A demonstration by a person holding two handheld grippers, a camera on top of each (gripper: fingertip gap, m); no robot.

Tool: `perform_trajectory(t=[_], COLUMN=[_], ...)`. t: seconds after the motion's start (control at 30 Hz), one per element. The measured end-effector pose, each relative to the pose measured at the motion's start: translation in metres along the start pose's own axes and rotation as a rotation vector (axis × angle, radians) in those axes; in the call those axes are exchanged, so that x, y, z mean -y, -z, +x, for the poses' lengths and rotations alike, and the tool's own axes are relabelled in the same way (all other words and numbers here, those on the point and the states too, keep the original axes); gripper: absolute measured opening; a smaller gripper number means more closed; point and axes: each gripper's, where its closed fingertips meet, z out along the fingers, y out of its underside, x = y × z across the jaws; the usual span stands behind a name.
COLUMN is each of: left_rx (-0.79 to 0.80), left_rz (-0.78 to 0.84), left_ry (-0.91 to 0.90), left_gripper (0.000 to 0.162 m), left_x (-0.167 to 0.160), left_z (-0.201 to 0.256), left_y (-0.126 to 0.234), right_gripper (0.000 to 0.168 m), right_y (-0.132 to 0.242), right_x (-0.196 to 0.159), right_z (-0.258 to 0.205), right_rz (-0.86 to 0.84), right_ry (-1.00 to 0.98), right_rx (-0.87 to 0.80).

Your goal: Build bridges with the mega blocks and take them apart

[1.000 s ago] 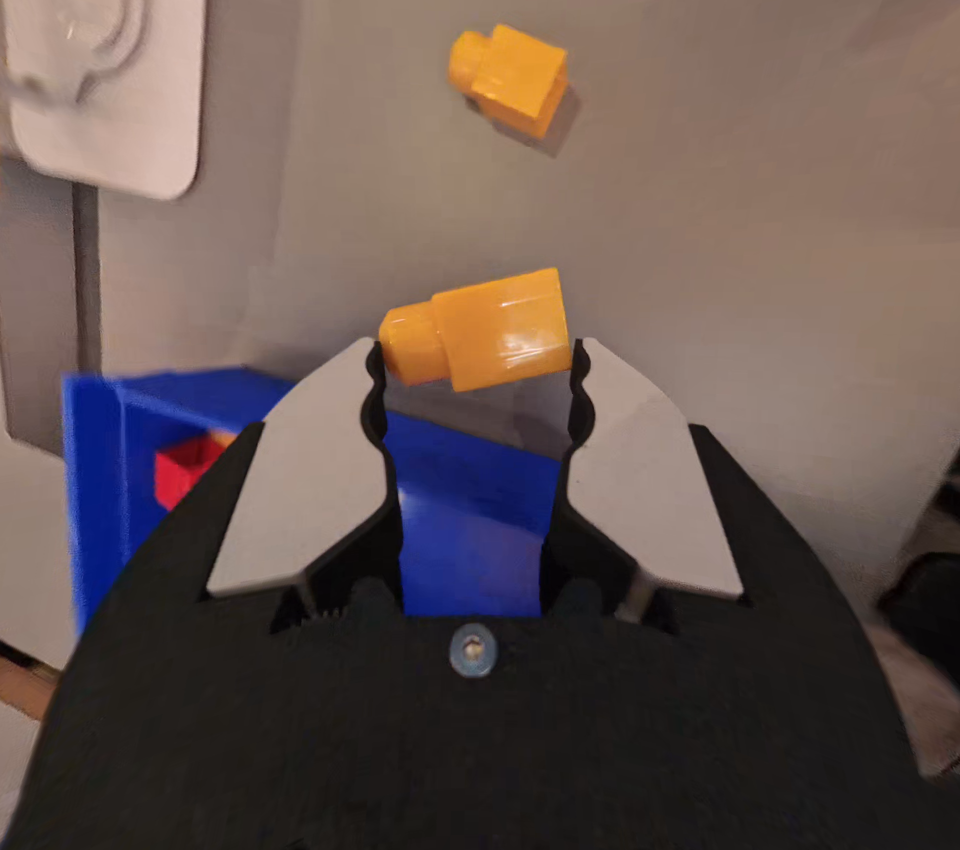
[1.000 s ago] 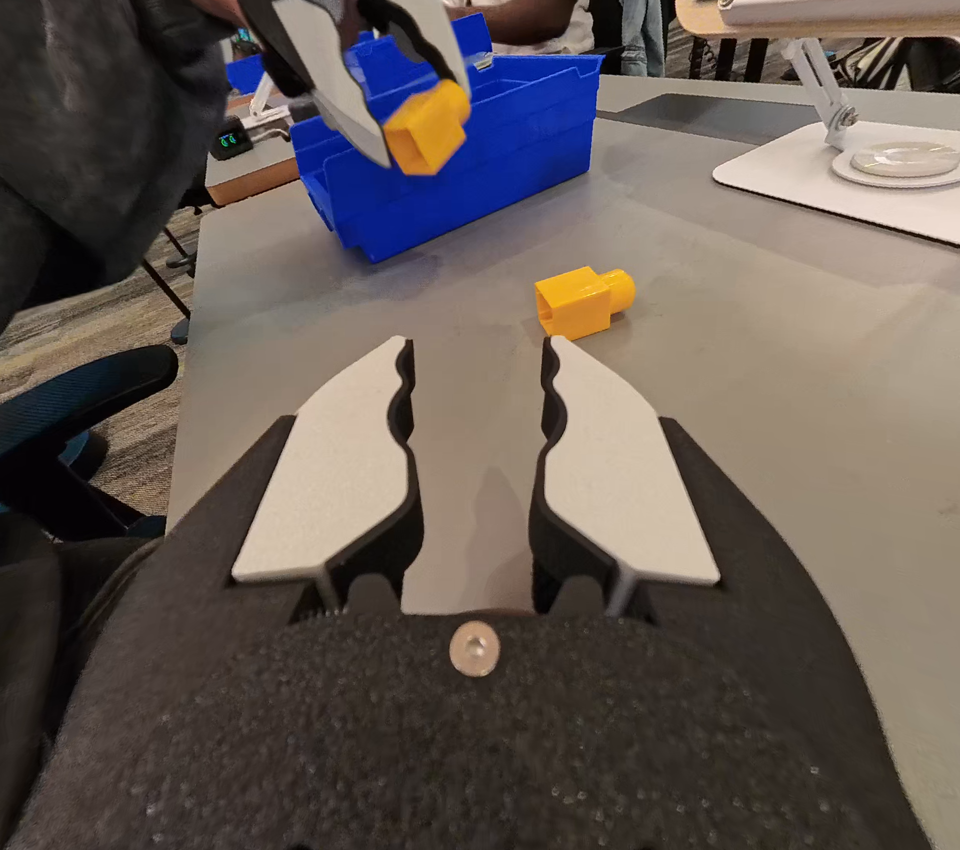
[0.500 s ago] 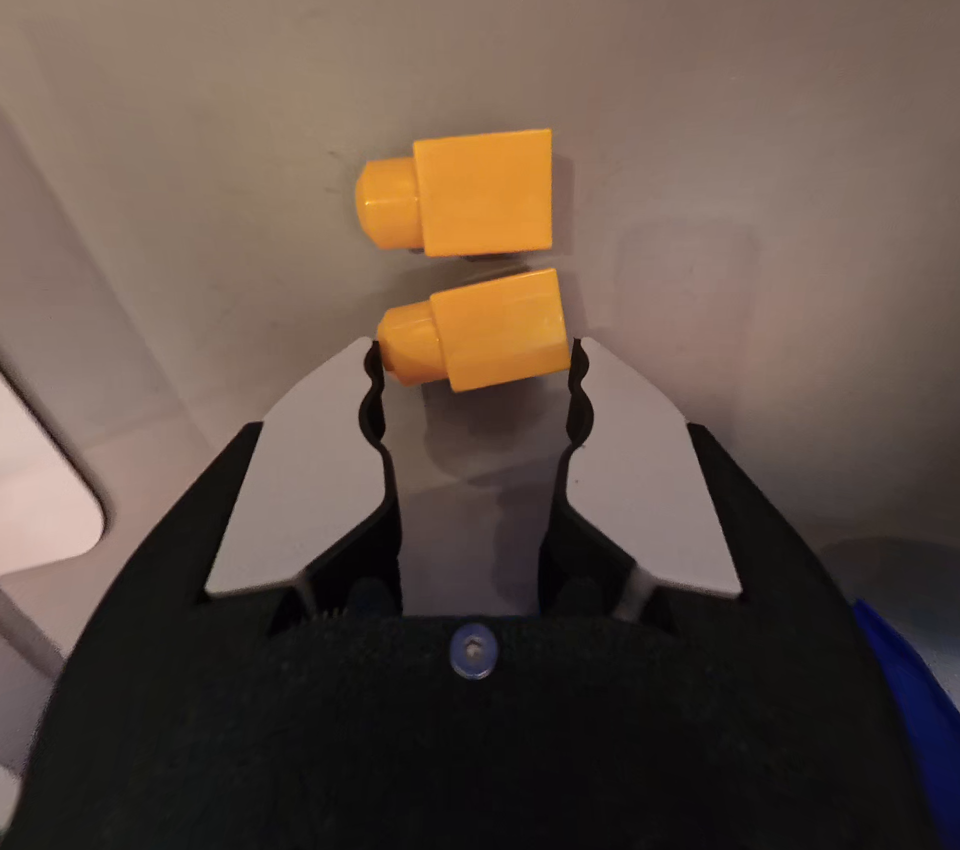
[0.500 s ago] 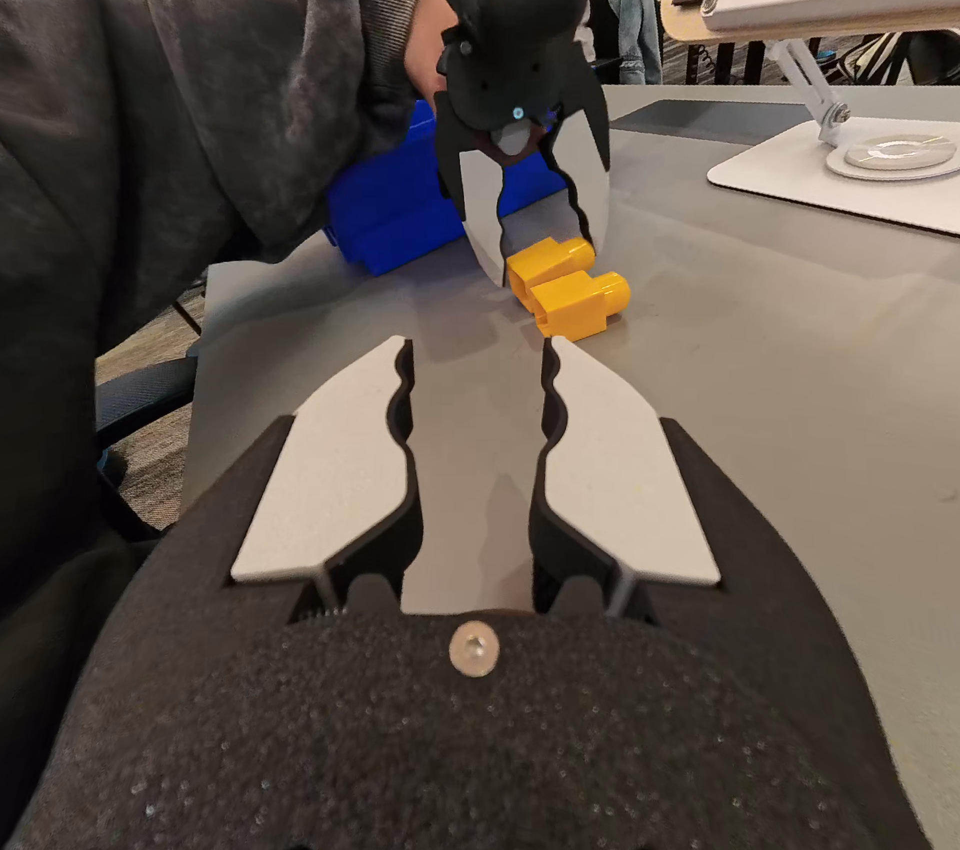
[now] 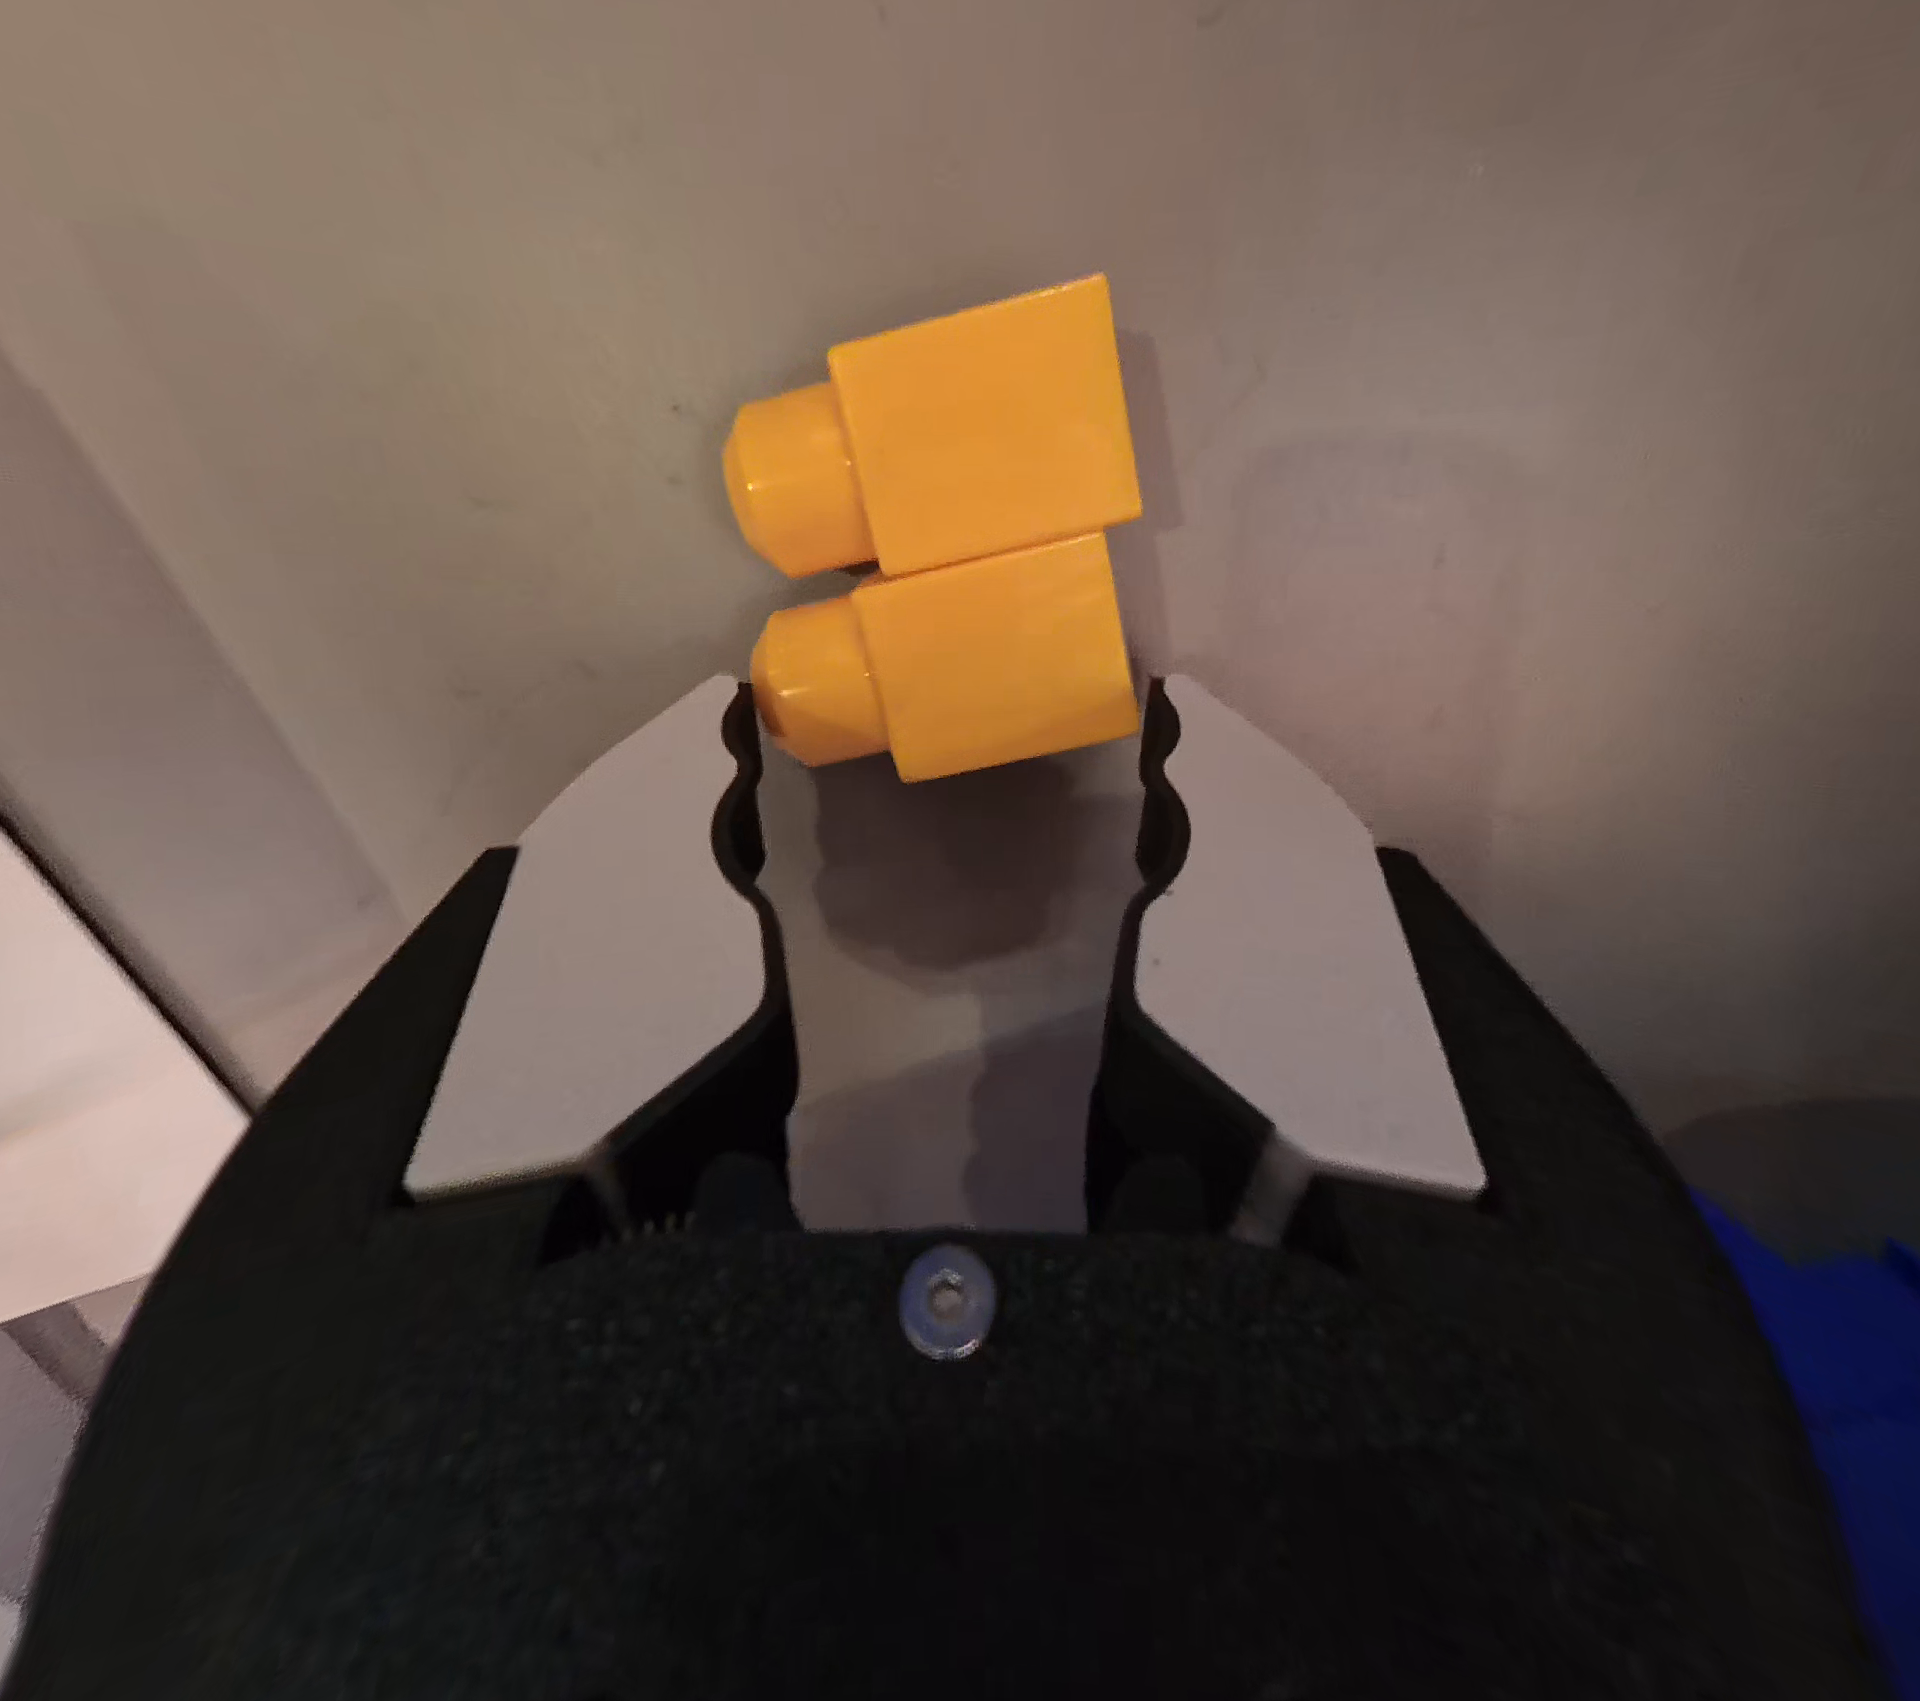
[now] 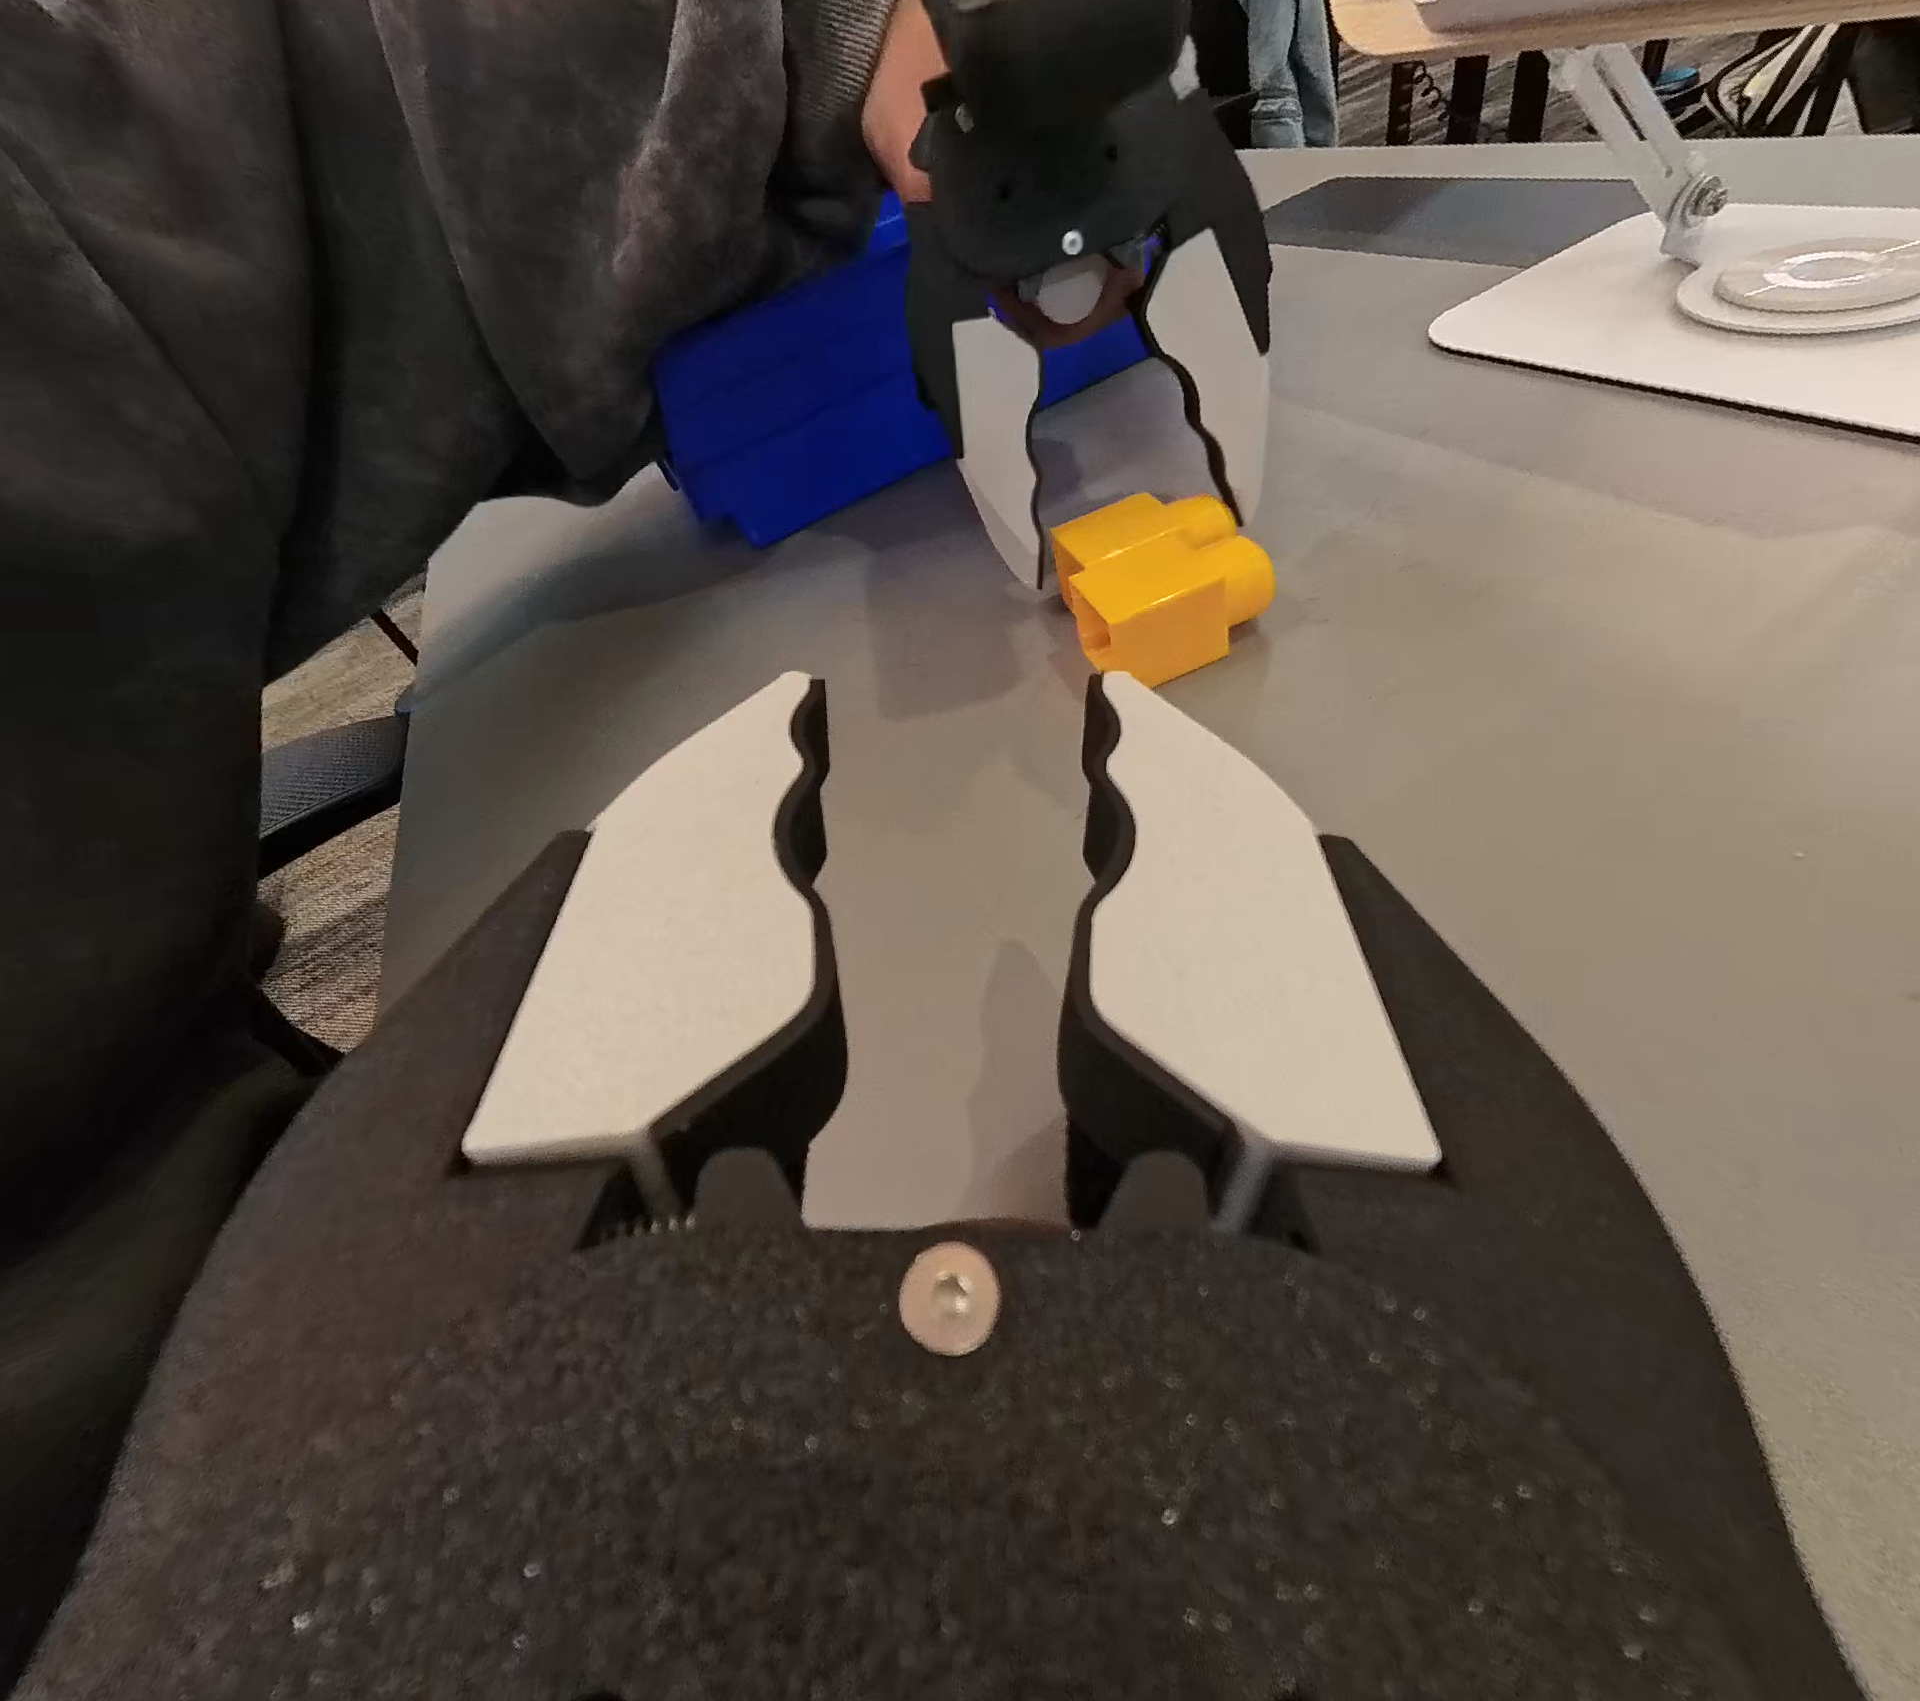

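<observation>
Two yellow one-stud mega blocks lie on their sides on the grey table (image 5: 1455,197), side by side and touching, studs pointing the same way. My left gripper (image 5: 949,693) is shut on the nearer yellow block (image 5: 987,664), holding it against the other yellow block (image 5: 977,446). In the right wrist view the left gripper (image 6: 1140,547) points down over the pair, its fingers around the far block (image 6: 1132,521), with the other block (image 6: 1164,612) in front. My right gripper (image 6: 956,695) is open and empty, low over the table, short of the blocks.
A blue bin (image 6: 800,415) stands behind the blocks, partly hidden by a grey sleeve (image 6: 416,197). A white stand base (image 6: 1662,342) with a tilted board sits at the back right. People stand beyond the table's far edge. About 15 cm separates my left fingertips from my right.
My left gripper carried its yellow block from above the blue bin down to the table and set it against the lying block. My right gripper has stayed still and open.
</observation>
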Motion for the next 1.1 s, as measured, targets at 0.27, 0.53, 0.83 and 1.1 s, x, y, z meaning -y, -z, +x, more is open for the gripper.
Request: perform_trajectory(t=[0.27,0.53,0.83,1.1], left_rx=[0.082,0.559,0.833,0.831], left_rz=[-0.041,0.249,0.323,0.146], left_ry=[0.071,0.490,1.043,1.214], left_gripper=[0.080,0.087,0.075,0.071], left_x=[-0.013,-0.036,-0.120,-0.162], left_z=[0.016,0.028,0.138,0.154], left_y=[0.047,0.190,0.156,0.132], right_gripper=[0.047,0.046,0.045,0.043], right_y=[0.000,0.001,0.000,-0.004], right_x=[0.000,0.000,0.000,-0.004], right_z=[0.000,0.001,0.002,0.003], right_rz=[-0.001,0.004,-0.003,-0.035], right_ry=[-0.007,-0.016,-0.021,-0.023], right_rx=[0.004,0.002,-0.003,-0.009])
